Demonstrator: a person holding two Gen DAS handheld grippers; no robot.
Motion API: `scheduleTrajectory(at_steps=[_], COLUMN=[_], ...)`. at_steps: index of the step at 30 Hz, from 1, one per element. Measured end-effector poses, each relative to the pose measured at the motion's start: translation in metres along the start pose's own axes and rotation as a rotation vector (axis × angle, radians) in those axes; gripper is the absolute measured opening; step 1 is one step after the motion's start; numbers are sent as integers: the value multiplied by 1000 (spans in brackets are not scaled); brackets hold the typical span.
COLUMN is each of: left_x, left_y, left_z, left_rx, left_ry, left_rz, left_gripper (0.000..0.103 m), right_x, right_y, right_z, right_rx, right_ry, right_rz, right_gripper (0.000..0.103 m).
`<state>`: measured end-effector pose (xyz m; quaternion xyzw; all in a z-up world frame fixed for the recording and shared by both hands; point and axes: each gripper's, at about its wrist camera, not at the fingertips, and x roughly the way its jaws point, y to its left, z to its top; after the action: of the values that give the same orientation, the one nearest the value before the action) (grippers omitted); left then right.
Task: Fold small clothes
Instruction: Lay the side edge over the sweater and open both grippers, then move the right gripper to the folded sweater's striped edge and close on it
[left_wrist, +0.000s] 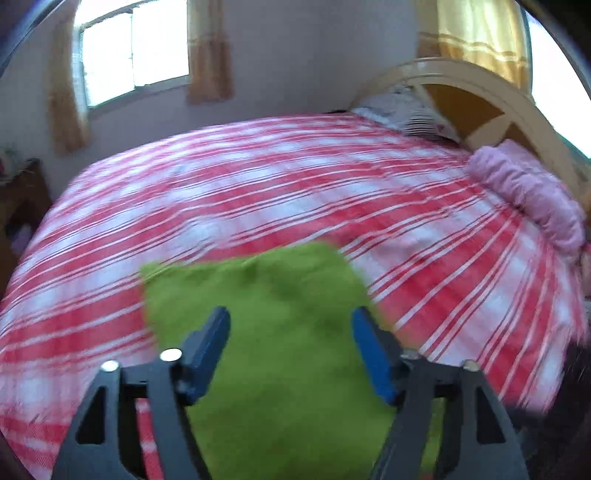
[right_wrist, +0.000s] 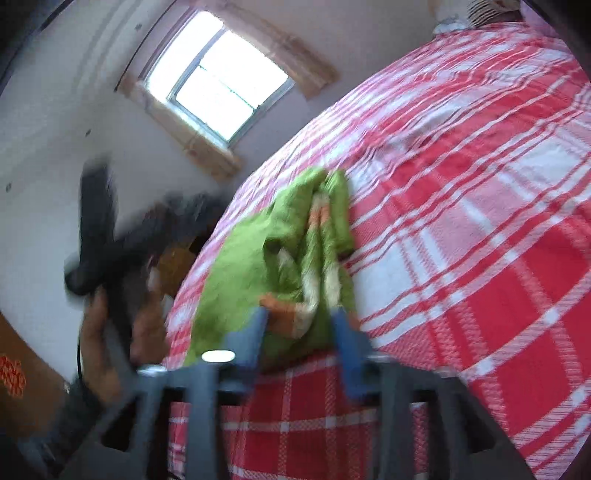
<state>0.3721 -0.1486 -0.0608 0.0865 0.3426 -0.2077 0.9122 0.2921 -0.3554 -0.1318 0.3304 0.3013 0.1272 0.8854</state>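
Red-and-white plaid bedcover (left_wrist: 295, 184) fills both views and carries the green garment (left_wrist: 266, 332); both frames are motion-blurred, so fabric detail is unreliable.

Hidden or unclear:
- Left wrist view: the garment's near edge runs out of frame below the left gripper (left_wrist: 291, 328). Its folds cannot be read; it appears as one flat green panel.
- Right wrist view: the person's hand (right_wrist: 107, 332) on the left gripper is smeared; that gripper's fingers cannot be made out there.

Edges and clearance:
- The garment lies near the bed's front edge. Open cover extends beyond it toward the curved headboard (left_wrist: 480, 96) and the pink pillow (left_wrist: 528, 195).

View differences:
- Only the right wrist view shows the bunched folds with orange and white trim, just ahead of the right gripper (right_wrist: 299, 325).
- Only the left wrist view shows the headboard.

Gripper state:
- Left: jaws released, spread wide over the garment, pads clear of it.
- Right: jaws parted at the trimmed folds; no visible clamping.
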Motion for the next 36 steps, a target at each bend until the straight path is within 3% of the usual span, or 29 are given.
scheduleTrajectory(at_steps=[5,9,12,13,14,20,21,24,25,26,27,28,30,33,36], left_x=[-9,-2,-2,-2,-3,-5,-2,1,2,0,-2,-3,-4,-7,-6], left_y=[45,72,77,76,75,61,57,53,52,53,53,55,58,63,67], left_z=[-48,-71,-79,-79,-79,-78,-79,-83,-82,-82,-83,-83,-83,-80,-76], left_rx=[-71,-231,-286,-283,-279,-207,-193,-179,-169,-168,-168,-173,-186,-218,-245], left_ry=[8,46,34,30,29,10,13,21,25,23,22,23,20,6,1], left_rz=[94,9,-34,-37,-38,-55,-56,-52,-51,-53,-53,-50,-54,-50,-52], left_gripper=[86,86,86,86,86,86,90,94,94,94,94,94,94,94,94], right_x=[-1,47,100,113,123,99,102,113,113,110,107,100,83,52,46], right_y=[29,46,46,44,44,46,41,21,20,20,20,22,33,62,87], right_z=[36,75,92,92,91,87,88,89,90,92,94,94,93,81,59], right_rx=[-152,-217,-240,-250,-274,-332,-327,-279,-276,-267,-262,-264,-293,-376,-475], right_ry=[-55,35,171,222,239,150,152,186,189,187,181,167,121,60,112], right_rz=[-86,-93,-131,-140,-172,-239,-252,-241,-229,-231,-246,-270,-270,-172,-39], right_gripper=[62,61,52,26,15,9,8,10,15,25,48,53,53,53,53])
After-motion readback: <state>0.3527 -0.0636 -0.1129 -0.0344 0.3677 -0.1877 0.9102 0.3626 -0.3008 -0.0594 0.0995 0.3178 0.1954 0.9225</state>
